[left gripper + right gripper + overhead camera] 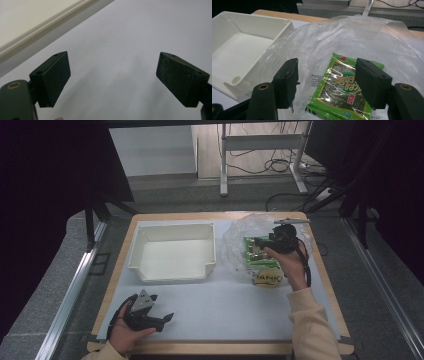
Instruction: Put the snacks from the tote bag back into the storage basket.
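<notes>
A green seaweed snack packet (342, 85) lies among the folds of a crumpled clear plastic bag (352, 37) at the right of the table. My right gripper (327, 80) hovers just above it, jaws open on either side of the packet, pads not touching it. In the high view that right gripper (257, 245) points left over the packet (252, 251) and bag (235, 242). My left gripper (162, 307) rests low at the front left, open with nothing between its jaws. The left gripper (112, 77) looks over bare white mat.
A white plastic tray (172, 231) with nothing in it stands at the back left, its corner near the bag (249, 22). A yellow printed patch (268, 277) shows at the bag's near end. A white mat (225, 305) covers the wooden table.
</notes>
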`<state>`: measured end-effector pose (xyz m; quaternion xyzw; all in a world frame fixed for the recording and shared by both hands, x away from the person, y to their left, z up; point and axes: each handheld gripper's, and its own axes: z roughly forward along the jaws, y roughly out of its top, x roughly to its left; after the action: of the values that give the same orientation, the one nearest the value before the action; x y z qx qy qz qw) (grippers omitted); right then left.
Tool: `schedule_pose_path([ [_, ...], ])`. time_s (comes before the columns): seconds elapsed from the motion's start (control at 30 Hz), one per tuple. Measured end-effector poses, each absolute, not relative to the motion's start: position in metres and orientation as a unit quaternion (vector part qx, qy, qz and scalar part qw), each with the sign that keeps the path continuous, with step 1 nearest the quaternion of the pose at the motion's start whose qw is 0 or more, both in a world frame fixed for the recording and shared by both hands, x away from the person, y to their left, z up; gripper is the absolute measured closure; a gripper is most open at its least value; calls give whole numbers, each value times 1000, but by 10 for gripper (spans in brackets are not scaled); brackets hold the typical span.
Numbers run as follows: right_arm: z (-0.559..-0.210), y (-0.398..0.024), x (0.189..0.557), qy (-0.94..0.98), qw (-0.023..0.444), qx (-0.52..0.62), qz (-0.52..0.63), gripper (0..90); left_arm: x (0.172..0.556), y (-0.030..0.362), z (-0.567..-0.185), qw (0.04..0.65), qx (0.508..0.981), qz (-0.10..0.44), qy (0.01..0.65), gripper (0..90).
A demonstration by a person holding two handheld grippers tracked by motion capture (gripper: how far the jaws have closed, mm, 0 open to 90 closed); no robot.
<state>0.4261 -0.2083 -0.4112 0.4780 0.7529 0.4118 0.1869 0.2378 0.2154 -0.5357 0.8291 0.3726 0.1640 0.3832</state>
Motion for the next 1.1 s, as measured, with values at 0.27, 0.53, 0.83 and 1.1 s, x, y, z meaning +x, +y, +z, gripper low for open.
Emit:
schedule_pose_path([
  [0.27, -419, -212, 436, 755, 183, 489, 396, 373, 237, 216, -535, 387, 829, 163, 370, 122],
  [0.53, -429, -215, 446, 762, 178, 498, 374, 374, 237, 216, -535, 388, 828, 164, 370, 123],
  [0.83, -441, -225, 459, 760, 164, 518, 356, 375, 238, 218, -535, 387, 827, 166, 373, 123],
  [1.1, -448, -231, 466, 760, 160, 527, 346, 369, 237, 218, -534, 389, 827, 166, 371, 124],
])
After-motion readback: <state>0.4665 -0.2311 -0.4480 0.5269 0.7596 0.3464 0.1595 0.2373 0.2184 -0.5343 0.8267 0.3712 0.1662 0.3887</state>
